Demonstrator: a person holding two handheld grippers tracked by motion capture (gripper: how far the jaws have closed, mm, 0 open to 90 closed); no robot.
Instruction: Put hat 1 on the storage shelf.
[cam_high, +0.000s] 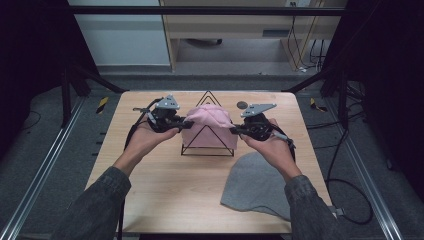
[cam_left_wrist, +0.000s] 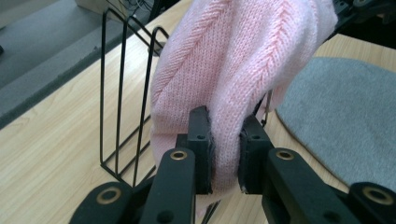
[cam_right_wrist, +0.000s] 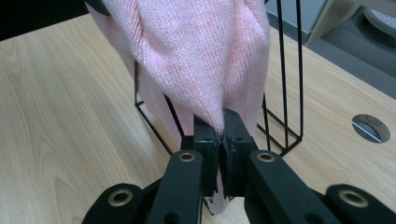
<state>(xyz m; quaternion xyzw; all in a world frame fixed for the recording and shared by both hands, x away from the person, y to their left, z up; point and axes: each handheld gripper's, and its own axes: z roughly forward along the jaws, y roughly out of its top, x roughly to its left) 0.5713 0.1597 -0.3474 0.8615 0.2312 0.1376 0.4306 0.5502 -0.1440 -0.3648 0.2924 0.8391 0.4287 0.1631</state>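
A pink knitted hat (cam_high: 209, 125) hangs over a black wire triangular stand (cam_high: 207, 150) in the middle of the table. My left gripper (cam_high: 186, 125) is shut on the hat's left edge; in the left gripper view a fold of pink knit (cam_left_wrist: 224, 154) is pinched between the pads. My right gripper (cam_high: 234, 130) is shut on the hat's right edge, its pads squeezing a thin fold of the knit (cam_right_wrist: 220, 126). The stand's wires (cam_left_wrist: 126, 93) rise behind the hat, and more wires (cam_right_wrist: 289, 93) run beside it.
A grey knitted hat (cam_high: 255, 185) lies flat on the wooden table (cam_high: 150, 195) at the front right, under the right forearm. A round cable hole (cam_high: 242, 105) sits at the table's back. Cables trail on the floor to the right.
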